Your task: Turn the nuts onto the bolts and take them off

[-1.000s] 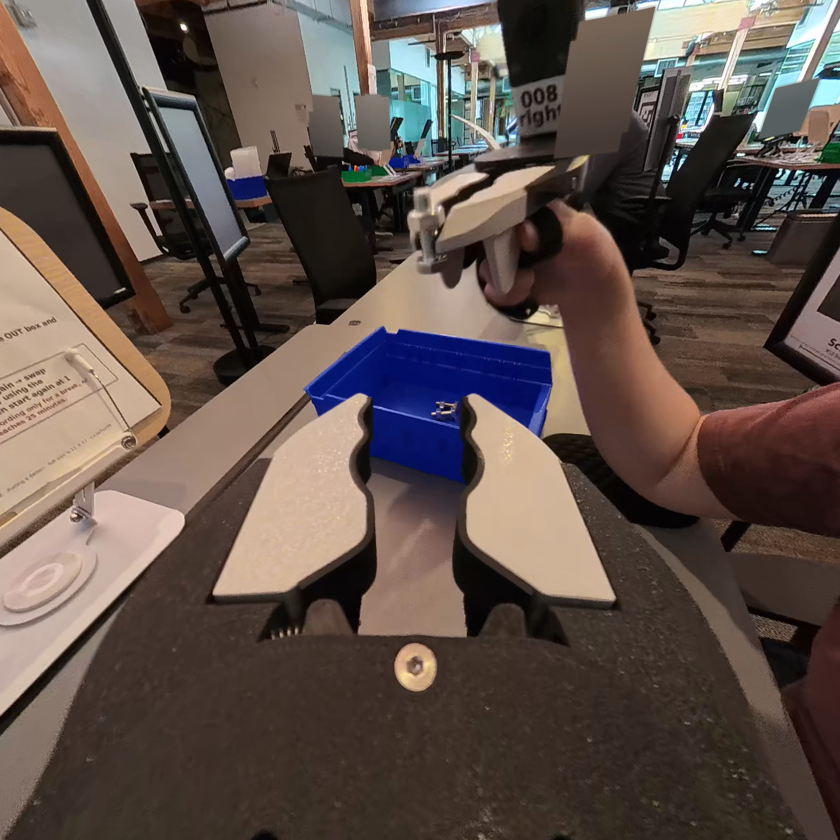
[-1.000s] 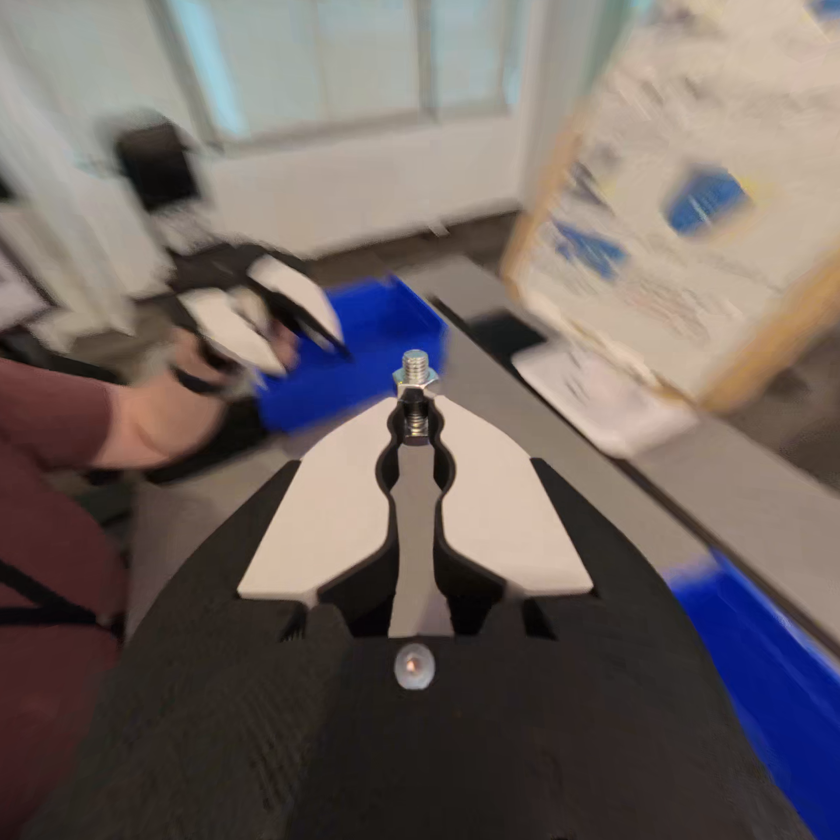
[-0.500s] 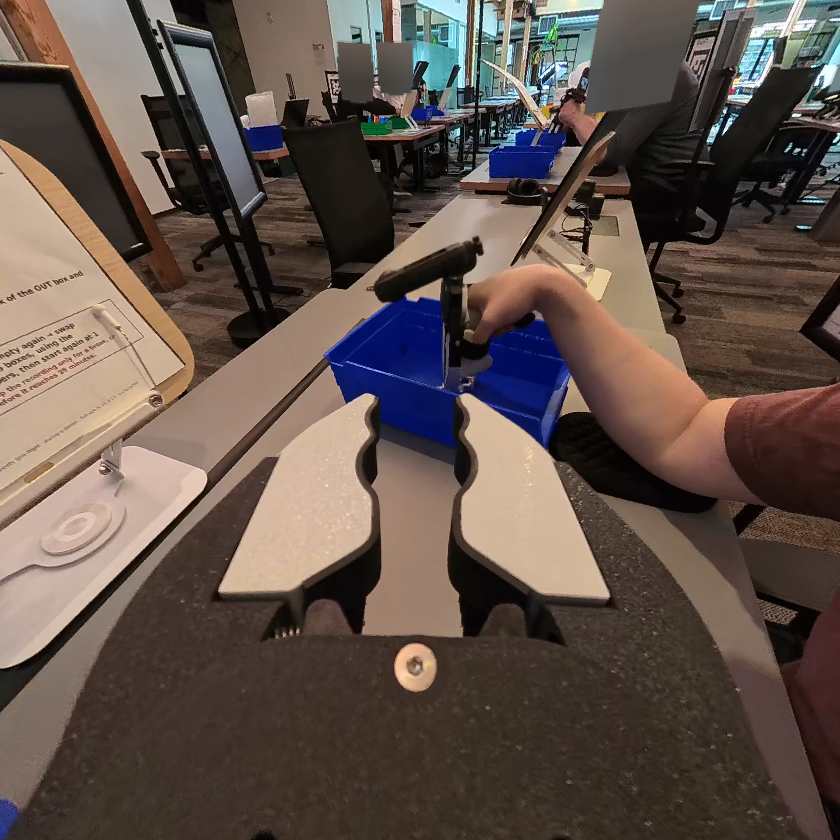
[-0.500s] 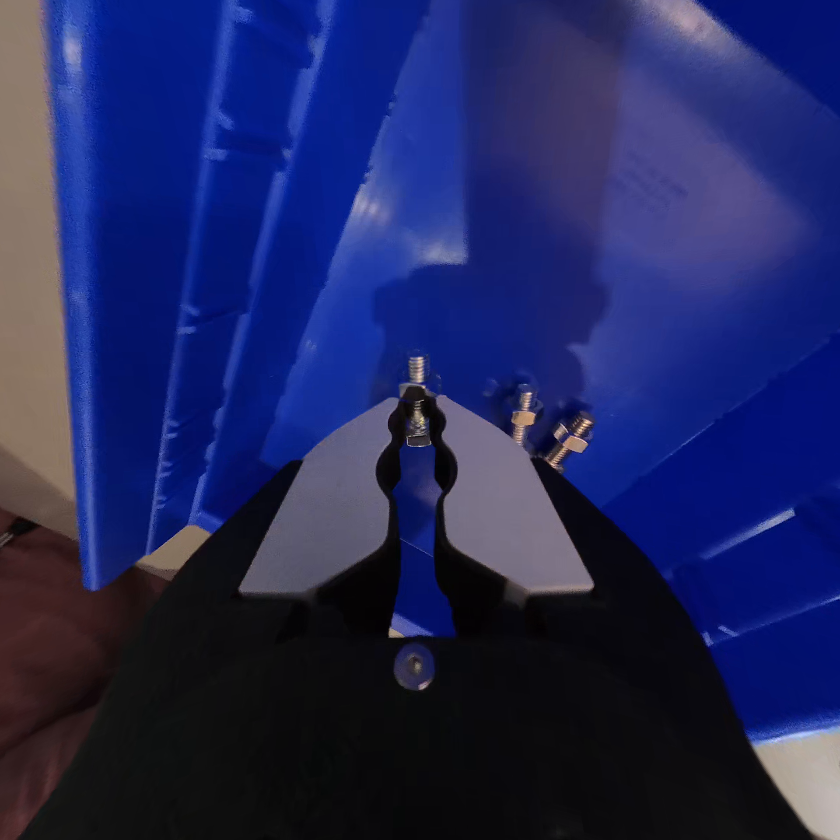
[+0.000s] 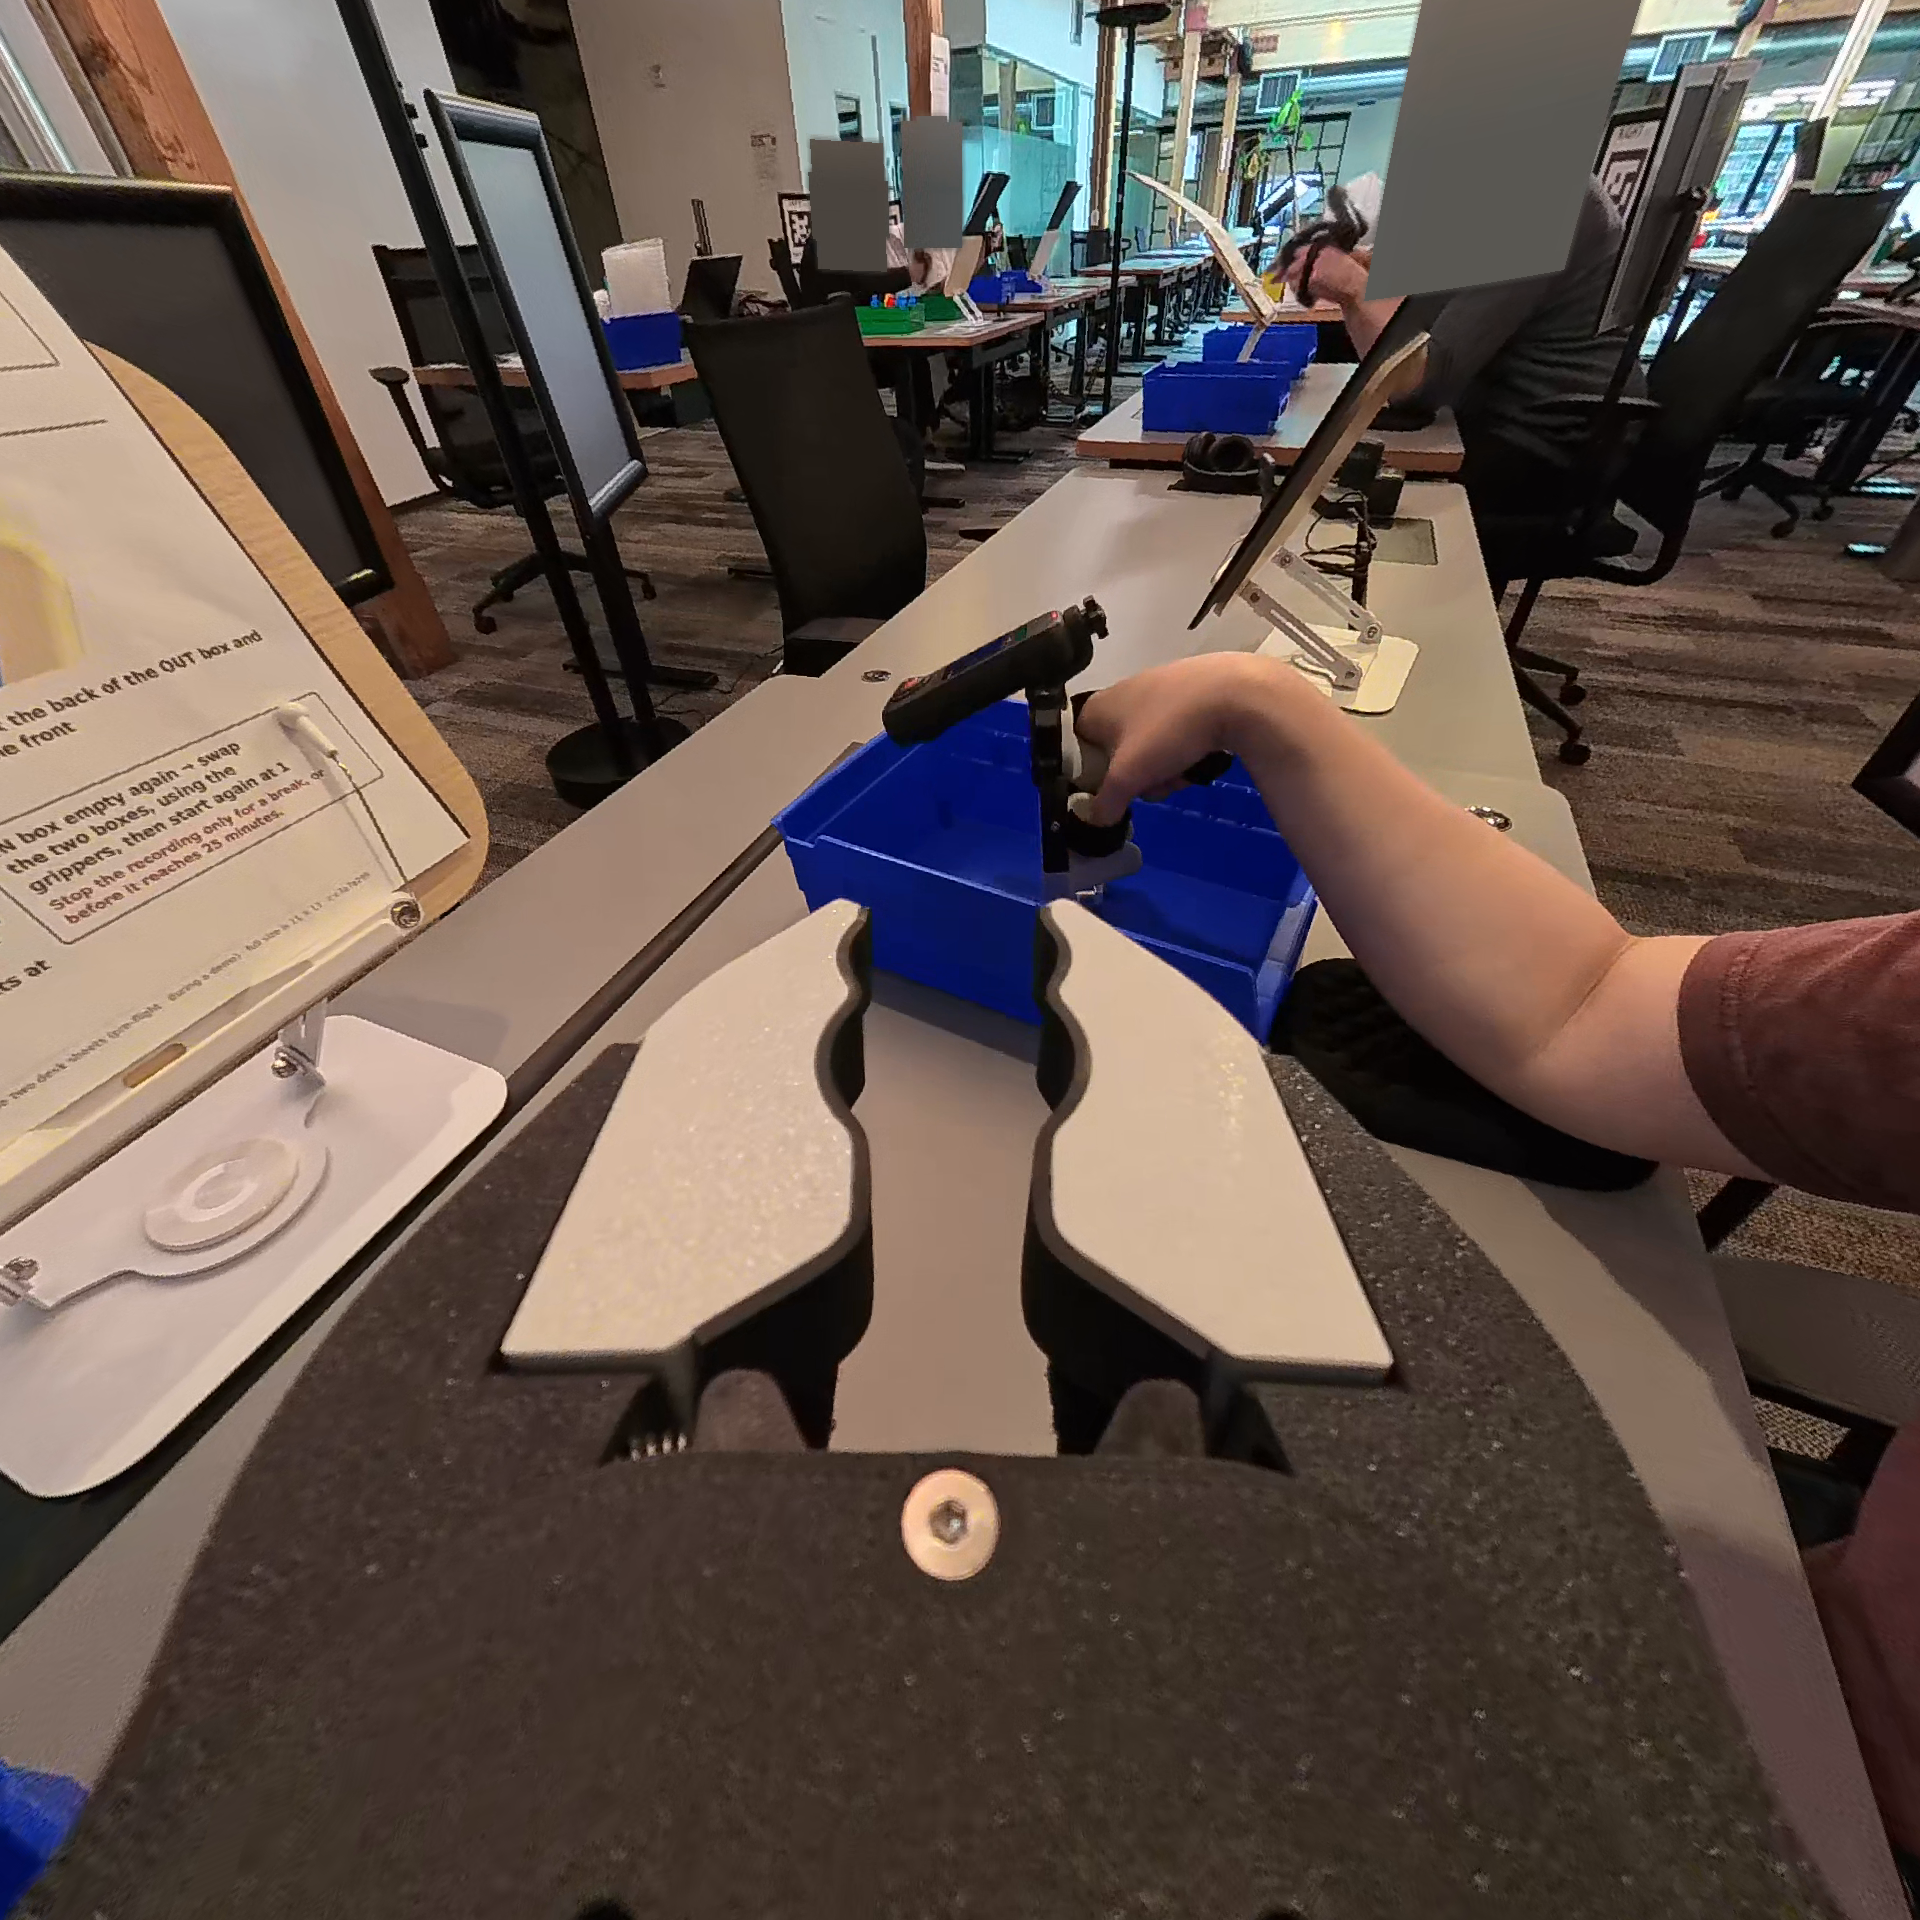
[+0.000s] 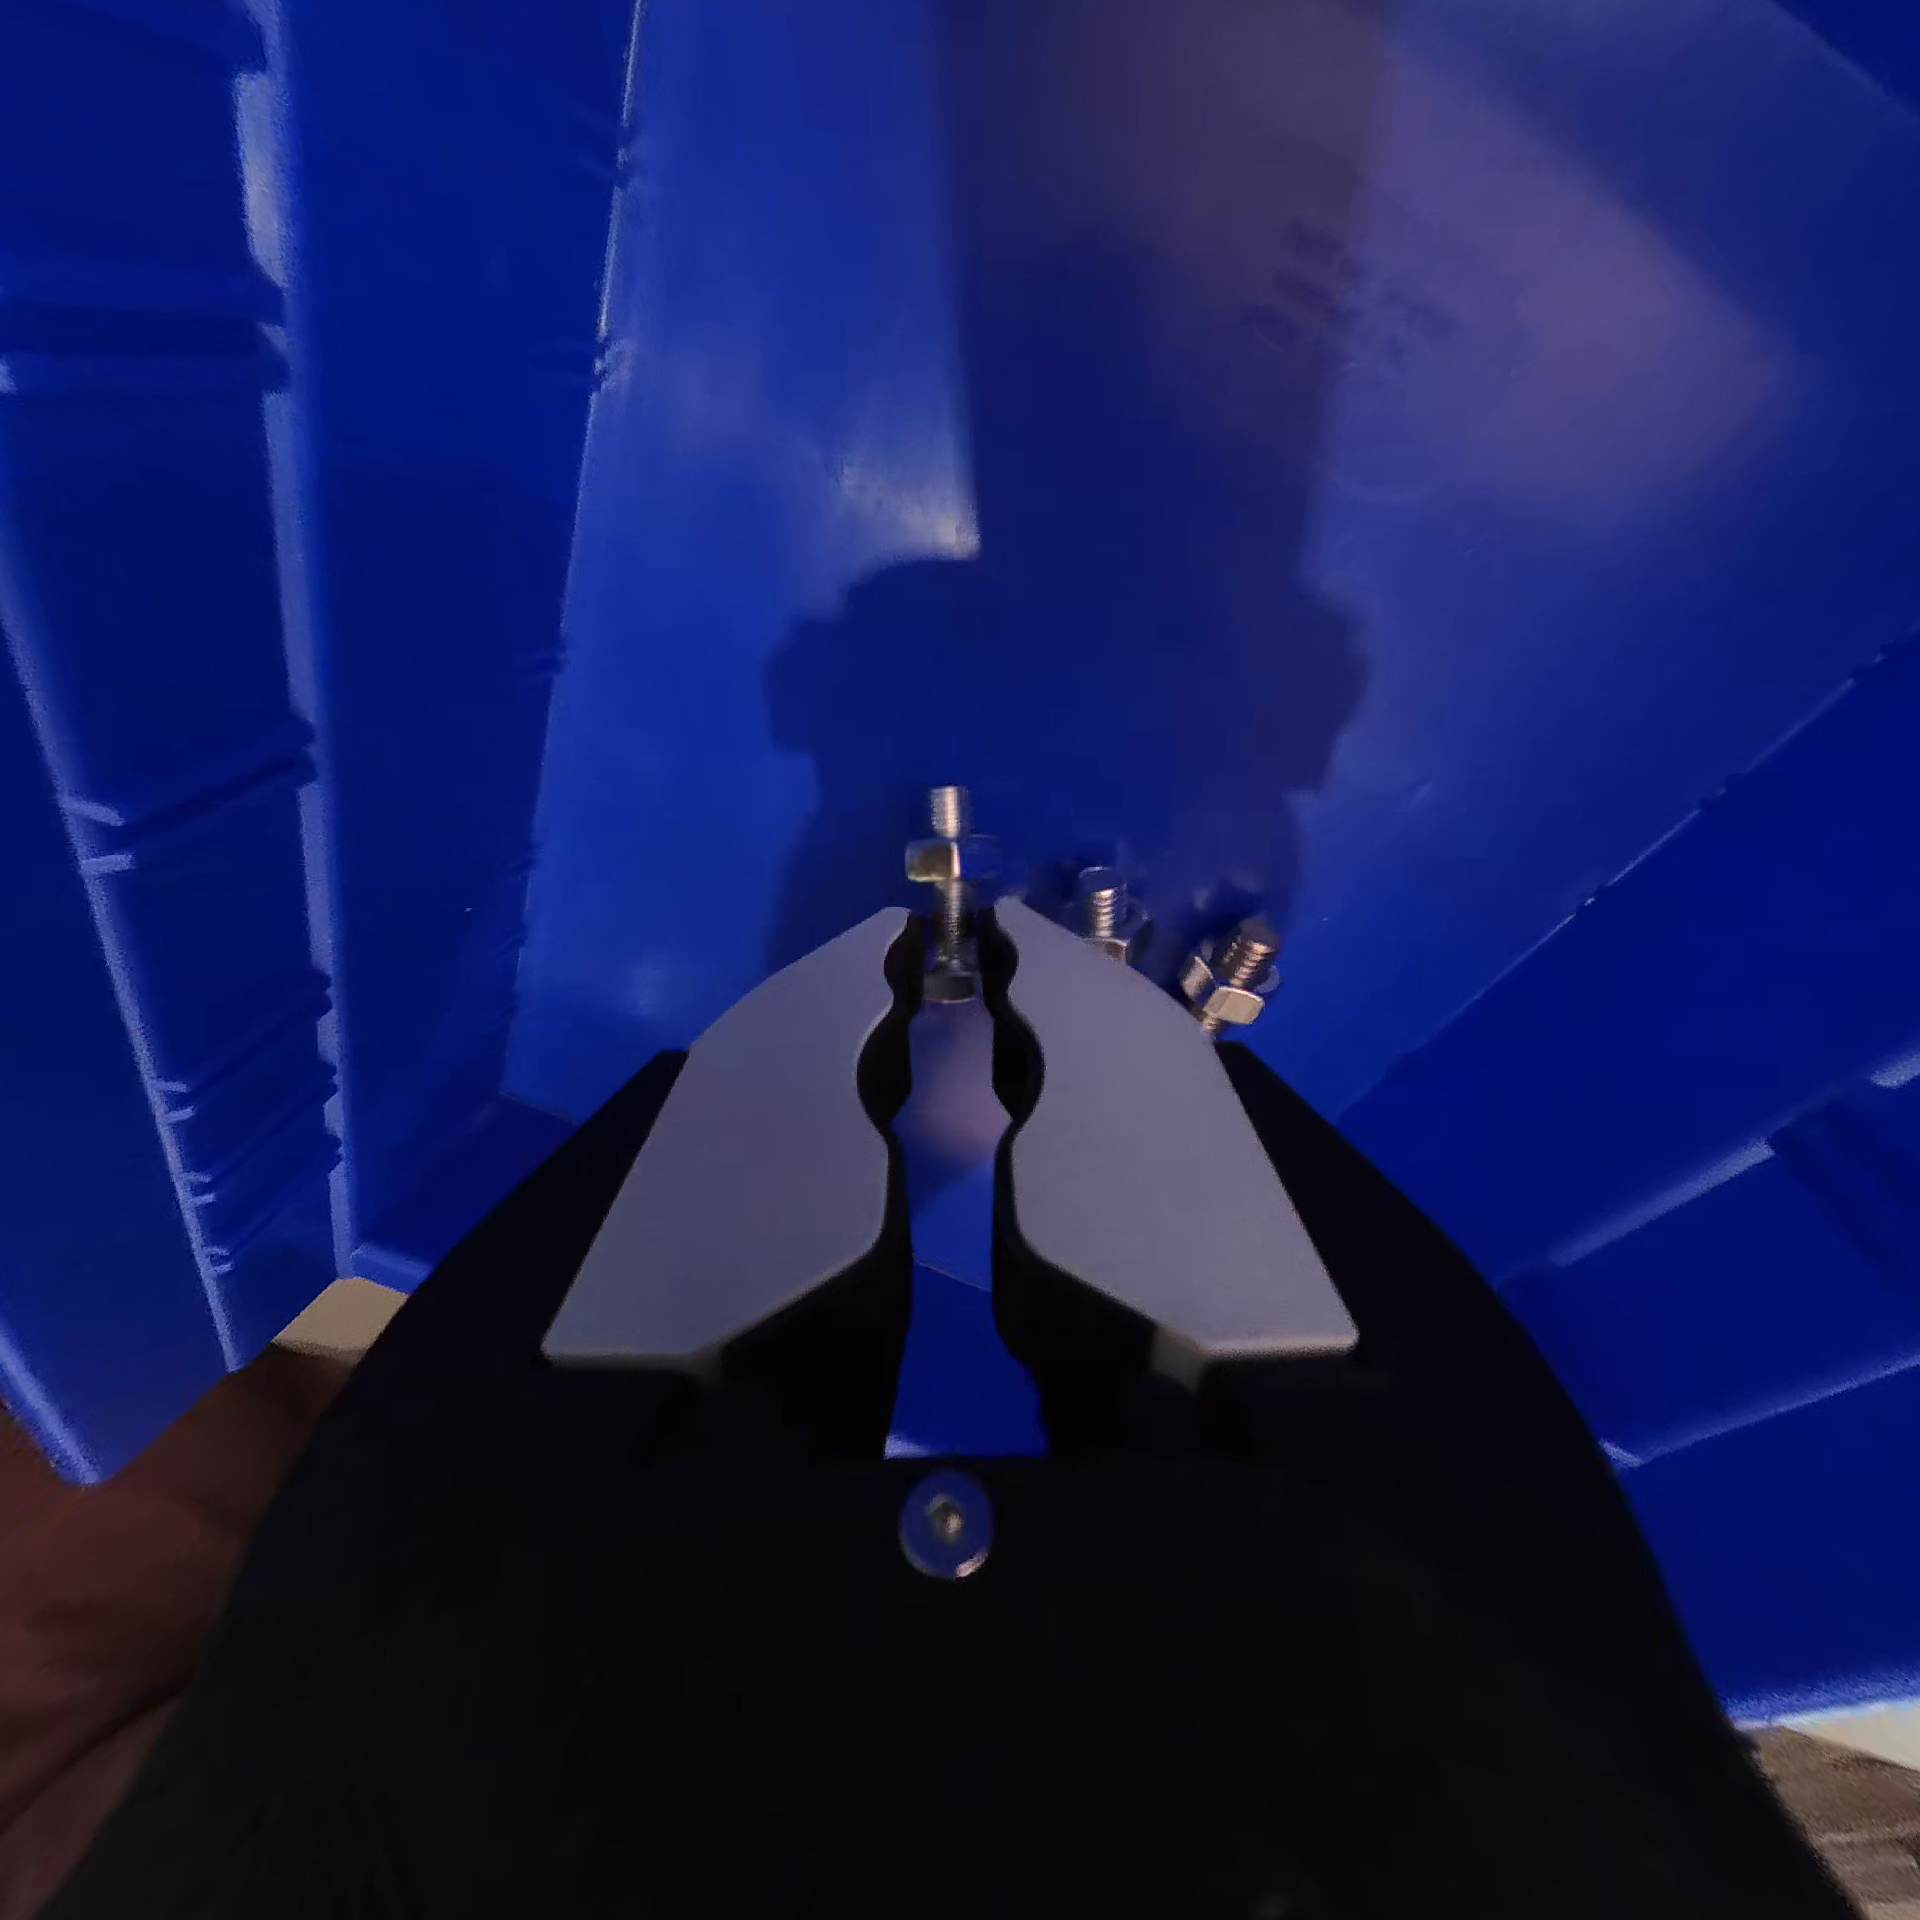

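Down inside the blue bin [image 6: 1558,416], right gripper [image 6: 951,920] pointing at the floor of it, fingertips drawn in narrow around a bolt [image 6: 948,831], head of the bolt caught between them, a nut [image 6: 951,862] threaded partway along the shank just past the tips. Just beside, to the right, two more bolts with nuts [image 6: 1226,982] lying on the bin floor, one partly hidden behind the finger plate. Ribbed bin walls rising on the left and lower right. Meanwhile left gripper [image 5: 951,920] held back above the grey table [image 5: 623,831], fingers [image 5: 727,1122] spread wide apart, nothing between them, aimed toward the same bin [image 5: 935,935]. Beyond, hand [image 5: 1153,727] on the right gripper's handle dipping into the bin; tilted instruction board on a white stand [image 5: 208,831] at left.
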A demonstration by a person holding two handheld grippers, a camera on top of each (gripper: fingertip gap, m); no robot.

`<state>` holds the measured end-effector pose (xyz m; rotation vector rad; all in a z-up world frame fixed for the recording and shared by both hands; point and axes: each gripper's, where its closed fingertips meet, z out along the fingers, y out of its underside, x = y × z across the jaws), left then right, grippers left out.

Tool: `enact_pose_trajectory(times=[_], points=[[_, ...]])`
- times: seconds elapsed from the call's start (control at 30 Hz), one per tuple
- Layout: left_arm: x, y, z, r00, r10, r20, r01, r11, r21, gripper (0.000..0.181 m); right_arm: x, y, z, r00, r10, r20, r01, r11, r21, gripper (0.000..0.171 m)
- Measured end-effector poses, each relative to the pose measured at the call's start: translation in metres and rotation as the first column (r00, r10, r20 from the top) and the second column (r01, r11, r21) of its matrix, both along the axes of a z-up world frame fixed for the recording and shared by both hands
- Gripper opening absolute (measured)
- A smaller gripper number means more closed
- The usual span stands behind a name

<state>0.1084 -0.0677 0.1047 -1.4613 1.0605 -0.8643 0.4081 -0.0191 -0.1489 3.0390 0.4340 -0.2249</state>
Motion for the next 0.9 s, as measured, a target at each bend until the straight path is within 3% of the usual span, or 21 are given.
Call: enact_pose_trajectory(times=[0.2, 0.37, 0.43, 0.5, 0.57, 0.6, 0.8, 0.9], points=[[-0.019, 0.006, 0.01, 0.998, 0.055, -0.017, -0.055, 0.998, 0.034, 0.029, -0.002, 0.013, 0.04, 1.0, 0.018, -0.013, -0.015, 0.981, 0.193, 0.021], [-0.089, 0.027, 0.016, 0.96, 0.245, -0.136, -0.238, 0.969, 0.059, 0.027, -0.014, 0.025, 0.119, 0.999, 0.043, 0.002, -0.038, 0.851, 0.524, 0.022], [-0.135, 0.045, -0.002, 0.875, 0.399, -0.276, -0.402, 0.914, 0.047, 0.024, -0.027, 0.027, 0.147, 0.997, 0.078, -0.015, -0.051, 0.776, 0.629, 0.022], [-0.187, 0.063, -0.027, 0.721, 0.544, -0.43, -0.583, 0.811, 0.048, 0.022, -0.043, 0.025, 0.163, 0.991, 0.128, -0.027, -0.076, 0.729, 0.681, 0.022], [-0.227, 0.074, -0.055, 0.599, 0.581, -0.552, -0.693, 0.721, 0.007, 0.019, -0.052, 0.023, 0.166, 0.987, 0.158, -0.001, -0.114, 0.72, 0.685, 0.022], [-0.237, 0.078, -0.068, 0.579, 0.564, -0.589, -0.716, 0.697, -0.036, 0.018, -0.054, 0.023, 0.165, 0.987, 0.158, 0.021, -0.13, 0.719, 0.683, 0.022], [-0.251, 0.115, -0.117, 0.628, 0.496, -0.6, -0.732, 0.639, -0.238, 0.019, -0.064, 0.028, 0.155, 0.981, 0.182, 0.063, -0.179, 0.737, 0.652, 0.025], [-0.25, 0.122, -0.124, 0.657, 0.484, -0.578, -0.717, 0.637, -0.281, 0.019, -0.062, 0.03, 0.151, 0.981, 0.175, 0.082, -0.187, 0.746, 0.639, 0.025]])
